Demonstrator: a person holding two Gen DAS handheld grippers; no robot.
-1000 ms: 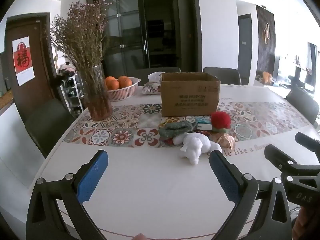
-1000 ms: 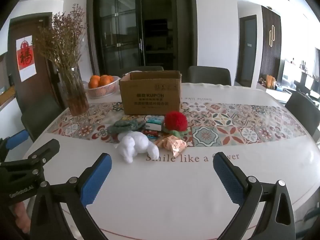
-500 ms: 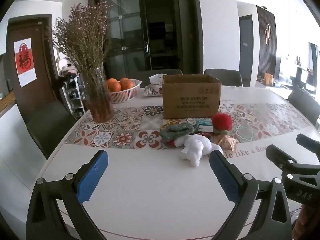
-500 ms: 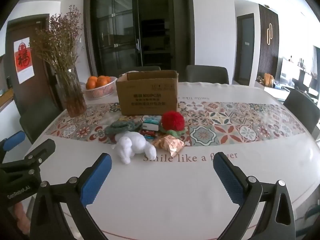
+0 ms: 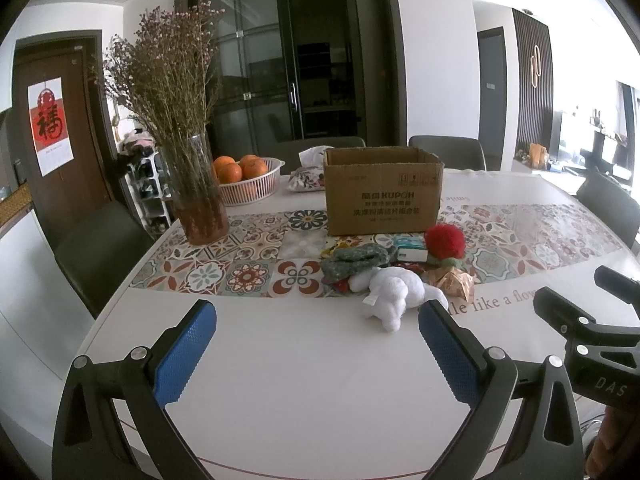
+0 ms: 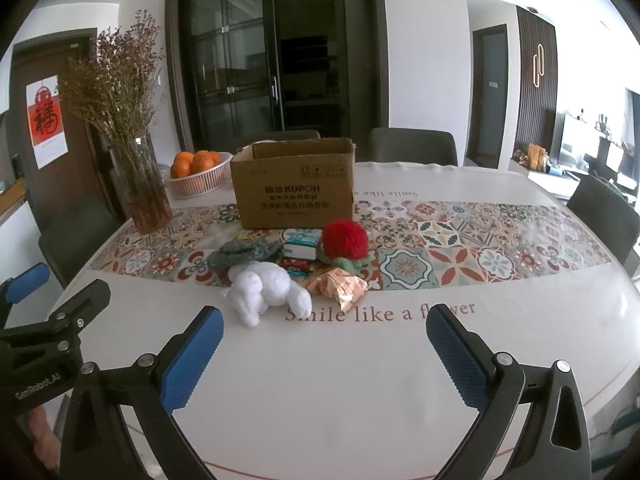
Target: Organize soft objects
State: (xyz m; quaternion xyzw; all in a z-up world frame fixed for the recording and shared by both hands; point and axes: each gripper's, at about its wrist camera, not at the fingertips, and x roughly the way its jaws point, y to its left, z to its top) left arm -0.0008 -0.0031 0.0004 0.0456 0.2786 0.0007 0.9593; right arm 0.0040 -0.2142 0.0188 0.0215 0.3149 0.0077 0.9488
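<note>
While both grippers' fingers (image 6: 188, 362) gape empty, best centre on white plush (image 6: 268, 289) ahead, pinch its body, then box (image 6: 294, 184).

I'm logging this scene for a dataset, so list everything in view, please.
cardboard box: 1, brown, open, mid-table
white plush toy: 1, front of pile
red knitted ball: 1, right of pile
grey-green knit: 1, left of pile
small teal-and-white box: 1, pile centre
orange foil packet: 1, beside plush
vase of dried flowers: 1, table left
basket of oranges: 1, white, behind vase
left tool: open, empty
right tool: open, empty
</note>
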